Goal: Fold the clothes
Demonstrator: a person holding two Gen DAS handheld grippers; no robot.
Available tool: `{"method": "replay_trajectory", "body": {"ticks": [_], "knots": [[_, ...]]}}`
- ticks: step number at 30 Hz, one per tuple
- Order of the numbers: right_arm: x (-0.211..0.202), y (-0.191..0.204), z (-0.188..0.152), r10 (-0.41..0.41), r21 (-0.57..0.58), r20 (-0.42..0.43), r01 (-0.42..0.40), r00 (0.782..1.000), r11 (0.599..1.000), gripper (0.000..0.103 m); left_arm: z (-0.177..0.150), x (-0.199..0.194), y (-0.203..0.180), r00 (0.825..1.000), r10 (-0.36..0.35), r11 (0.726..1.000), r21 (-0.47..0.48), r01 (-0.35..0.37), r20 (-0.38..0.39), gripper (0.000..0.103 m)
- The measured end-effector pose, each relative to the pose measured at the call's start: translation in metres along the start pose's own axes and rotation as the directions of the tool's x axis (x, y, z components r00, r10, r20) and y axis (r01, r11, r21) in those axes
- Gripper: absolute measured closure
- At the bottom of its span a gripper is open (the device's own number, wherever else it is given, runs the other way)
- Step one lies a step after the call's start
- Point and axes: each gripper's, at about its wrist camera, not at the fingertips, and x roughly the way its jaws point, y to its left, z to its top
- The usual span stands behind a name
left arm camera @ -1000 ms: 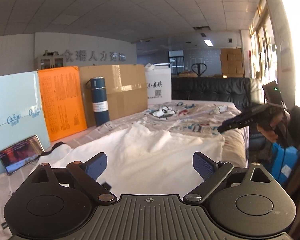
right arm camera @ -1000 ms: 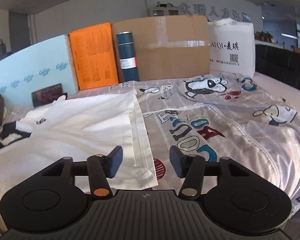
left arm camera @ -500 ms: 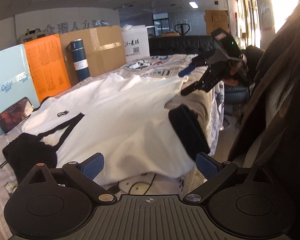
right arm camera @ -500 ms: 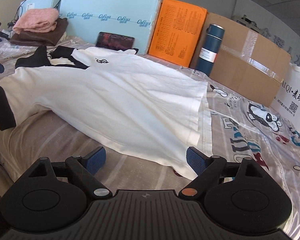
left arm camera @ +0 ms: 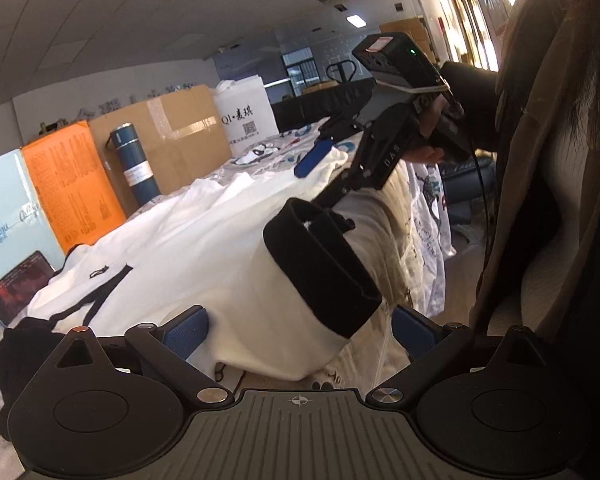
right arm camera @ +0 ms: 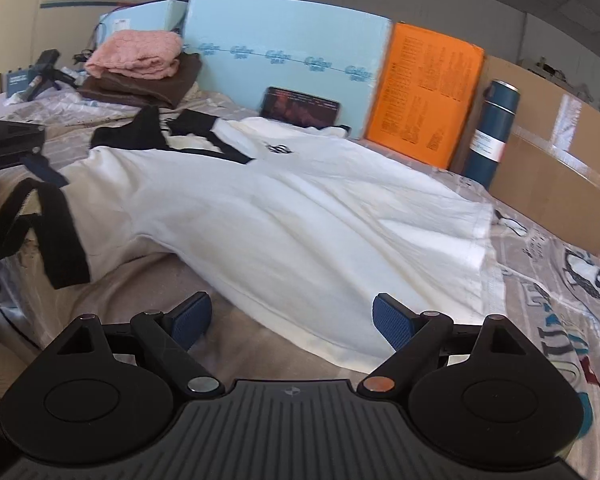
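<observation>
My left gripper (left arm camera: 298,330) and right gripper (right arm camera: 290,318) both hang wide open, holding nothing. The white T-shirt (right arm camera: 300,216) lies spread on the bed (right arm camera: 556,304), black-cuffed sleeve (left arm camera: 320,264) over the edge. I should pinch only sleeve fabric, then fold inward smoothly.

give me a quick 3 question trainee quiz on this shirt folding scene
1. True or false: the left gripper has its jaws shut on the black sleeve cuff.
2. What lies on top of the brown folded clothes? A) pink folded cloth B) phone C) blue flask
3. Fill in: the white shirt lies spread on the ____.

Key: 1 false, both the left and the right gripper are open and hold nothing; 2 A; 3 bed.
</observation>
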Motion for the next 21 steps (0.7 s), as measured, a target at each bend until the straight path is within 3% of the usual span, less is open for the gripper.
{"method": "replay_trajectory", "body": {"ticks": [3, 6, 8, 11, 14, 18, 21], "knots": [[-0.007, 0.015, 0.005, 0.110, -0.071, 0.024, -0.108, 0.994, 0.992, 0.016, 0.002, 0.006, -0.002, 0.998, 0.039, 0.999, -0.025, -0.038, 0.053, 0.003], [-0.024, 0.023, 0.006, 0.268, -0.129, 0.076, -0.257, 0.960, 0.958, 0.016, 0.004, 0.014, 0.003, 0.997, 0.078, 0.996, -0.039, -0.077, 0.028, 0.003], [-0.031, 0.029, 0.007, 0.331, -0.158, 0.106, -0.313, 0.938, 0.937, 0.016, 0.005, 0.013, 0.011, 0.996, 0.084, 0.993, -0.087, -0.081, 0.042, 0.003], [-0.022, 0.045, 0.014, 0.360, -0.205, 0.092, -0.336, 0.928, 0.919, 0.016, 0.006, 0.008, 0.023, 0.990, 0.114, 0.979, -0.178, -0.099, 0.079, 0.003], [0.001, 0.057, 0.022, 0.351, -0.244, 0.062, -0.326, 0.934, 0.913, 0.018, 0.005, 0.004, 0.029, 0.987, 0.125, 0.966, -0.242, -0.097, 0.103, 0.003], [0.029, 0.059, 0.036, 0.349, -0.237, 0.080, -0.323, 0.934, 0.916, 0.018, 0.006, 0.002, 0.023, 0.988, 0.109, 0.969, -0.233, -0.082, 0.108, 0.003], [0.039, 0.048, 0.047, 0.370, -0.163, 0.119, -0.350, 0.921, 0.923, 0.018, 0.010, 0.007, 0.013, 0.990, 0.099, 0.980, -0.179, -0.081, 0.095, 0.003]]}}
